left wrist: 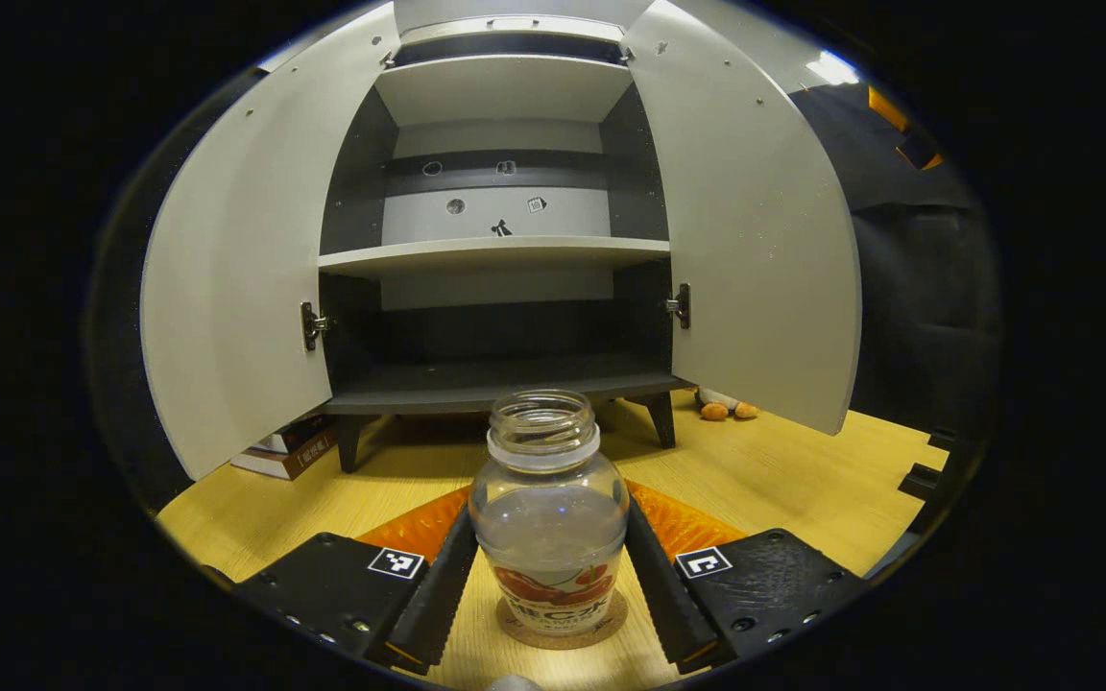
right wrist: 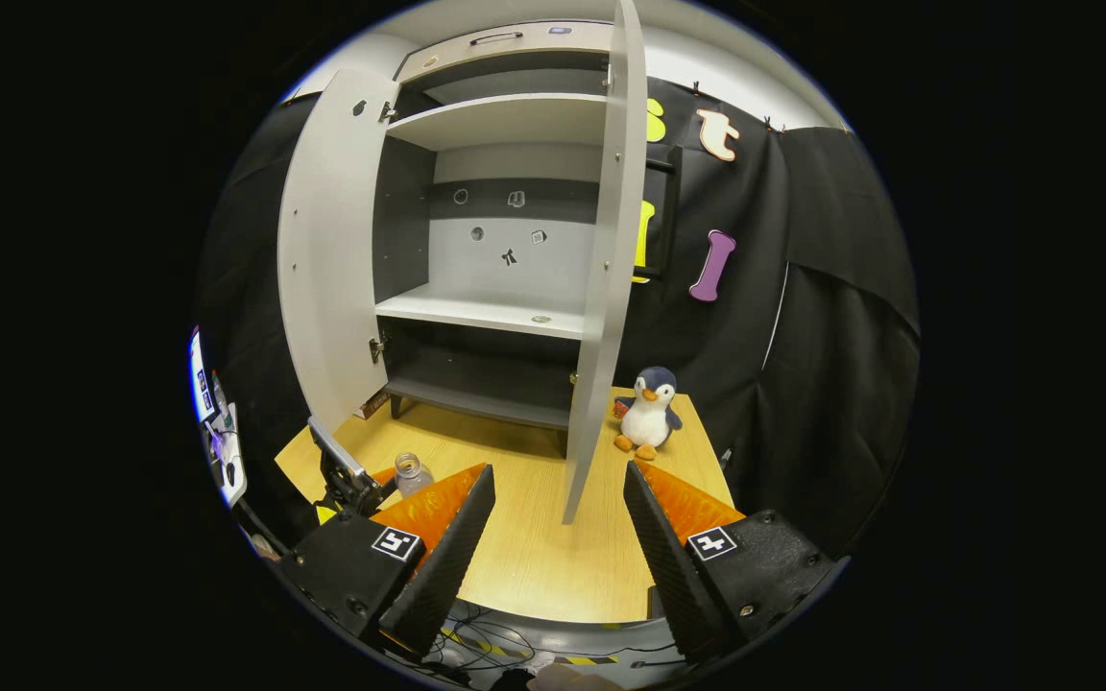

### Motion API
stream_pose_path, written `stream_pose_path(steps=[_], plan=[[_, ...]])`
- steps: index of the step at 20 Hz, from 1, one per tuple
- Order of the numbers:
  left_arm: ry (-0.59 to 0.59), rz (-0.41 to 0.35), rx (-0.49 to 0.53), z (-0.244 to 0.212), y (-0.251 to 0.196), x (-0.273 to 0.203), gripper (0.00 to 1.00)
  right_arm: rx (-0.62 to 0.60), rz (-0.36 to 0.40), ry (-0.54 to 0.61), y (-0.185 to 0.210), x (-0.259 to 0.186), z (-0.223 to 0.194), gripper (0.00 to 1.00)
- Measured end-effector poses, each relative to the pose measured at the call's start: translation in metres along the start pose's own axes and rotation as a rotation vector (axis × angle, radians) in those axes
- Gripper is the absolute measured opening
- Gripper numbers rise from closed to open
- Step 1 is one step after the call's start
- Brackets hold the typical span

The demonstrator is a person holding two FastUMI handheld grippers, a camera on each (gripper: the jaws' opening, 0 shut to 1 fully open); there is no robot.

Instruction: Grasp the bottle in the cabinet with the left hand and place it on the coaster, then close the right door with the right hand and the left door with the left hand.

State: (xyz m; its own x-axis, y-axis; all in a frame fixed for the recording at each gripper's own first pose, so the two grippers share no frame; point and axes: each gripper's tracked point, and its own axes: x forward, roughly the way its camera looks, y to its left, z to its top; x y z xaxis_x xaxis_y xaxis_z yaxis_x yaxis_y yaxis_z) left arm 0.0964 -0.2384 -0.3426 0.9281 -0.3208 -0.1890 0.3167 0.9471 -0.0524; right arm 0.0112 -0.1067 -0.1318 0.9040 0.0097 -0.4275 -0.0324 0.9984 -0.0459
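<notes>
Left gripper pinches bottle at mid-body, on coaster. Clear, lidless, prob slick and light; keep your grip low. Right gripper spread, empty.

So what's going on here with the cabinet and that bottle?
A person is working with two handheld grippers. The left gripper has its fingers on both sides of a clear bottle standing on a round coaster on the wooden table; whether they still press it is unclear. The right gripper is open, facing the right door. Both cabinet doors are open.
</notes>
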Motion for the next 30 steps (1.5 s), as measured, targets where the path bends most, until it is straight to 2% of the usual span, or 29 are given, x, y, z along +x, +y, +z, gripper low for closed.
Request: stream_pose_path(steps=[1,2,3,5,11,15,18,22,27,30], plan=[[-0.010,-0.002,0.010,0.004,-0.001,-0.002,0.81,0.000,0.002,0.001,0.001,-0.001,-0.001,0.83],[-0.022,0.002,0.023,0.009,-0.001,-0.003,0.84,0.002,0.007,0.003,0.002,-0.002,-0.002,0.84],[-0.045,0.003,0.032,0.016,0.001,-0.001,0.93,-0.001,0.008,0.006,0.003,-0.003,-0.003,0.84],[-0.073,-0.009,0.044,0.029,-0.002,-0.002,0.97,-0.007,0.004,-0.001,0.003,-0.005,-0.002,0.83],[-0.119,-0.003,0.037,0.074,0.007,-0.007,0.96,0.020,-0.012,-0.044,0.001,-0.015,0.011,0.83],[-0.122,0.042,0.026,0.117,0.029,-0.020,0.96,0.055,-0.038,-0.100,-0.005,-0.023,0.030,0.84],[-0.159,0.056,0.014,0.163,0.043,-0.039,0.96,0.093,-0.055,-0.155,-0.008,-0.028,0.047,0.84],[-0.146,0.083,0.037,0.204,0.069,-0.070,0.96,0.086,-0.086,-0.224,-0.004,-0.034,0.065,0.83],[-0.103,0.141,-0.005,0.234,0.114,-0.118,0.95,0.099,-0.080,-0.301,0.014,-0.040,0.081,0.83],[-0.110,0.211,0.008,0.247,0.143,-0.150,0.96,0.117,-0.084,-0.311,0.019,-0.037,0.081,0.84]])
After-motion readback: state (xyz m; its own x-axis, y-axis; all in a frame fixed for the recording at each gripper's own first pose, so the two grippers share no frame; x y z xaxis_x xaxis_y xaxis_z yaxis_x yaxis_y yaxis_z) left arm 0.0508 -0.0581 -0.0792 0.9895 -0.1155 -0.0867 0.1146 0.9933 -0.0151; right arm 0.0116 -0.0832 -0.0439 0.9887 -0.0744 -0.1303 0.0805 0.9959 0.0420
